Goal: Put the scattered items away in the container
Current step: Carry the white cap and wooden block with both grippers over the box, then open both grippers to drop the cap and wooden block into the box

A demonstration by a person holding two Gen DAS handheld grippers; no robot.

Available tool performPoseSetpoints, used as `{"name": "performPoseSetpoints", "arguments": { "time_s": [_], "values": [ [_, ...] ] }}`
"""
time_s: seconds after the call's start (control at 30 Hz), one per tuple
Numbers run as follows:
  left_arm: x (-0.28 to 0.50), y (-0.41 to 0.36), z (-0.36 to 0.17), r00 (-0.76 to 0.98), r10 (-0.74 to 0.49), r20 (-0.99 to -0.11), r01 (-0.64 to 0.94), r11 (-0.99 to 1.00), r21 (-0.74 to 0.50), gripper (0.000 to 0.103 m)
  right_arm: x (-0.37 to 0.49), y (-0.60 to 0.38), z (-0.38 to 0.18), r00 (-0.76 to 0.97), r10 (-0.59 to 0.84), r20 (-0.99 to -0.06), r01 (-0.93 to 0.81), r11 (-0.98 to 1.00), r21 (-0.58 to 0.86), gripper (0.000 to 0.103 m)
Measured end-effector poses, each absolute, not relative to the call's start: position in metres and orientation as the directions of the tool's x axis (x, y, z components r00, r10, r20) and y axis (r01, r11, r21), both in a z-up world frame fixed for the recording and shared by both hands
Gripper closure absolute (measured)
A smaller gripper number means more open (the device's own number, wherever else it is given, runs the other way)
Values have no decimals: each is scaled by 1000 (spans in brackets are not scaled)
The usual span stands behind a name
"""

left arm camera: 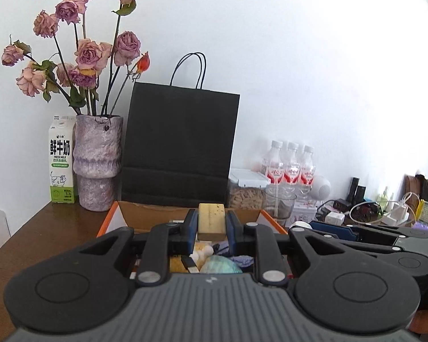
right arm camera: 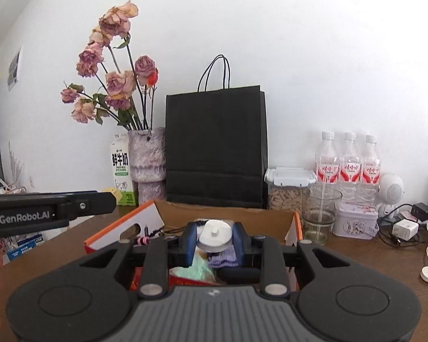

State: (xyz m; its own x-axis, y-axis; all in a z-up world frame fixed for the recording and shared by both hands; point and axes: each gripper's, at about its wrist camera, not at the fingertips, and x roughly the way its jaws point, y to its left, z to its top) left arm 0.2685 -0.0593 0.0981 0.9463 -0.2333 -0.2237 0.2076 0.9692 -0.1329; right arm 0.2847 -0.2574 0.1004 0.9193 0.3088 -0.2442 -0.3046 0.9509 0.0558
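An open cardboard box with orange-edged flaps [left arm camera: 134, 216] [right arm camera: 236, 216] stands on the brown table and holds several small items. My left gripper [left arm camera: 211, 222] is shut on a yellow sponge block [left arm camera: 211, 219] and holds it above the box. My right gripper [right arm camera: 215, 238] is shut on a white round plug-like object [right arm camera: 215, 235] above the box. Below the right gripper lie a mint cloth [right arm camera: 198, 268] and a purple knit piece [right arm camera: 222, 258]. The right gripper's body shows at the right of the left wrist view [left arm camera: 385, 239].
Behind the box stand a black paper bag [left arm camera: 179, 148] [right arm camera: 215, 145], a vase of dried roses [left arm camera: 97, 162], a milk carton [left arm camera: 60, 159], water bottles [right arm camera: 348, 159], a snack jar [right arm camera: 288, 191] and a glass [right arm camera: 322, 213]. Chargers and cables [right arm camera: 405, 228] lie at right.
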Motion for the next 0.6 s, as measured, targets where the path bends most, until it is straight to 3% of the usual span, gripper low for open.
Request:
{"name": "performPoseSetpoints", "arguments": {
  "time_s": [0.3,0.6],
  "values": [
    [319,-49,101,964,-178,-198,148,976,-159,81,343,-254,105,934,284,-216,-271,958,88,77],
    [383,-51,66,952,-111,-286,91,992,-82,81,397,-247,62,900,265,-347,-261,964,60,77]
  ]
}}
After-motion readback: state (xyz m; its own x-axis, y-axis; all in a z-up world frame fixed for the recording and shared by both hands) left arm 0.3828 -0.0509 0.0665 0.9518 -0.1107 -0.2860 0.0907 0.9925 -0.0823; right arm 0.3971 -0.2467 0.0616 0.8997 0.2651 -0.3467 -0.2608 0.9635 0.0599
